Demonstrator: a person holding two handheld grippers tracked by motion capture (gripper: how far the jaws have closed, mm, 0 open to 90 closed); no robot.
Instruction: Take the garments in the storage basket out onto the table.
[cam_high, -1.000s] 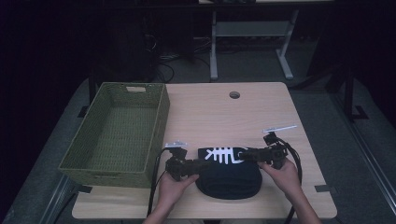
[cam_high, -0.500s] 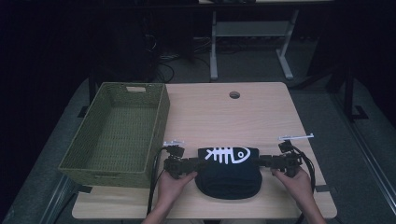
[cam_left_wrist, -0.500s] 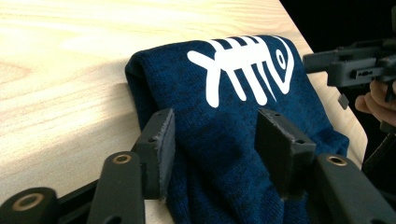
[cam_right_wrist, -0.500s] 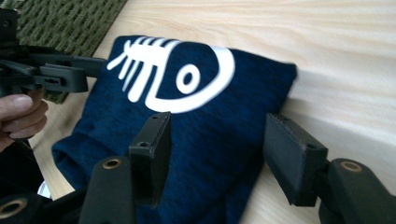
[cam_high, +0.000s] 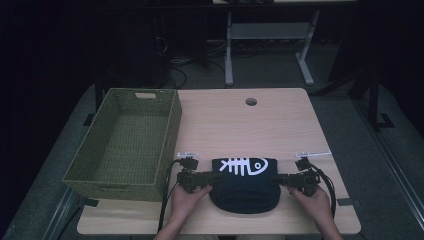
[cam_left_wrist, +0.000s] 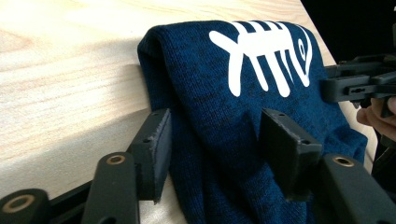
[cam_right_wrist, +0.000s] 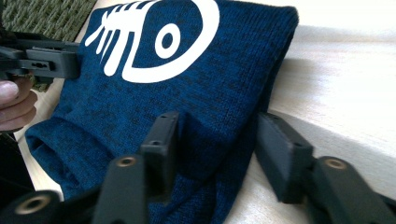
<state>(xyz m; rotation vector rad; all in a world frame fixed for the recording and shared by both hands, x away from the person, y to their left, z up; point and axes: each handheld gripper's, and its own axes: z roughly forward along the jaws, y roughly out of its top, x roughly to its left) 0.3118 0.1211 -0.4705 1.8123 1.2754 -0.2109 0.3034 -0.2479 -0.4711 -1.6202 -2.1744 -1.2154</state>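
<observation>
Left gripper (cam_high: 210, 178) lying low, jaws spread, straddling left edge of folded blue garment (cam_high: 245, 182). Right gripper (cam_high: 276, 179) mirroring it at right edge, jaws likewise apart. Both hands reaching in from near edge, garment resting on table (cam_high: 280, 120) beside green basket (cam_high: 127, 142).

The folded garment (cam_high: 245, 182) is dark blue with a fine black fleck in the knit, and it carries a white fish-skeleton print (cam_high: 243, 166). The counter (cam_high: 235, 120) is pale wood with a light grain. The basket (cam_high: 127, 142) is woven and olive green. The left gripper (cam_left_wrist: 212, 149) and the right gripper (cam_right_wrist: 217, 140) are black, with small brass-coloured rivets.
</observation>
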